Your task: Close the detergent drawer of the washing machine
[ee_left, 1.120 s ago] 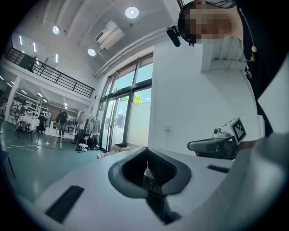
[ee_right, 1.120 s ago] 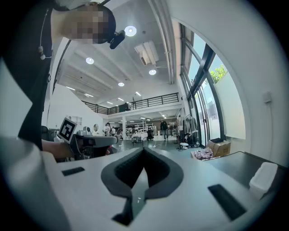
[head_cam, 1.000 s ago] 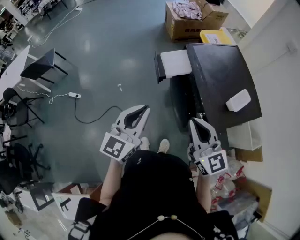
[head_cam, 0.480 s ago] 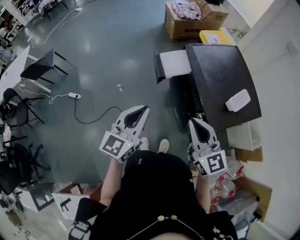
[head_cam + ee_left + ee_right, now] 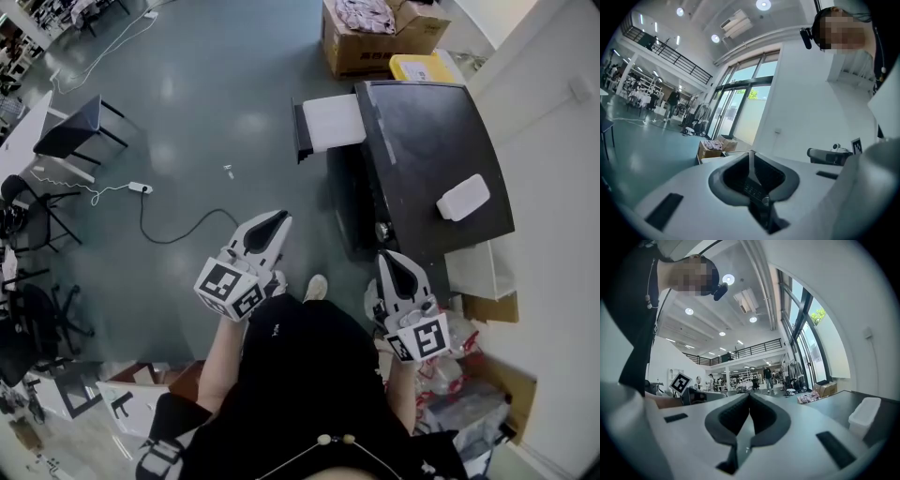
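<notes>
Glaring white, the open detergent drawer (image 5: 333,122) looks overexposed, its compartments indistinct.

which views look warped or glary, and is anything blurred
Head view: sharp, edges bowed by the wide lens, pale light reflections on the floor. Left gripper view: round fisheye frame with black corners, ceiling lights blown out. Right gripper view: same round frame, windows overexposed.
</notes>
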### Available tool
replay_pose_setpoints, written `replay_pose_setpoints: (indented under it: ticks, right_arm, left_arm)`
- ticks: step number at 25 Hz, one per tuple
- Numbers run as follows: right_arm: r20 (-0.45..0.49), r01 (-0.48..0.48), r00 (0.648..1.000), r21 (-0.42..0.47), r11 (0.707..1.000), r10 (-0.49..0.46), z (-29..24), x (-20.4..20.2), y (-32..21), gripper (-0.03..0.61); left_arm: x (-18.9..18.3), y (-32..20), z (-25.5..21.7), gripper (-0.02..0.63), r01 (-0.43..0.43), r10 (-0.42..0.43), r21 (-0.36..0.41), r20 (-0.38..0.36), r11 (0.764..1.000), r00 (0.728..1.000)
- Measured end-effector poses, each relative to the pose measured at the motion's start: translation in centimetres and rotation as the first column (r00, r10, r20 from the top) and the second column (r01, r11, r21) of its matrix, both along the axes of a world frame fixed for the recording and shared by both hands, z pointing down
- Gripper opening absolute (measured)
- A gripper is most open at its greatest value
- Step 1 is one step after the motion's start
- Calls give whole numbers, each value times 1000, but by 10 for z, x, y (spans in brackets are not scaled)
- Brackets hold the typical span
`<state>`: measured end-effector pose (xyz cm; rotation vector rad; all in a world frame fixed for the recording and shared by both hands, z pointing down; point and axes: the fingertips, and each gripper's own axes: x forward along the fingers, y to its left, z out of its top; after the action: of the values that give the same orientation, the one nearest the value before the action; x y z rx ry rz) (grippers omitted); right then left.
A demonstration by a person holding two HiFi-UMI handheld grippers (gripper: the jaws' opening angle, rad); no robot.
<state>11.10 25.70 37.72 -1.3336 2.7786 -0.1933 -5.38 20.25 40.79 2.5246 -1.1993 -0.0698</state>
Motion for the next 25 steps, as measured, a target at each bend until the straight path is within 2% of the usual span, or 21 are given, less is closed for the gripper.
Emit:
replay_pose_setpoints:
  ticks: [3,11,18,25]
  right_arm:
    - [-26,-8,1000,-35,999,7,22,20,1,5]
    - [-20,18,1000,-186,982,-22,78,42,-8,37]
    - [-15,77,997,-194,978,-81,86,25,-16,74]
    - [-33,52,998,-207,977,-60,97,19,-34,86]
  left_arm:
    - [11,3,14,85,13,-14,-48,-19,999,1000]
    - [25,0,21,86,48,-47,-65,16,997,999]
    - [22,-12,19,86,72,-70,-45,39,996,997]
    - [18,-38,24,86,50,-48,-45,35,998,998]
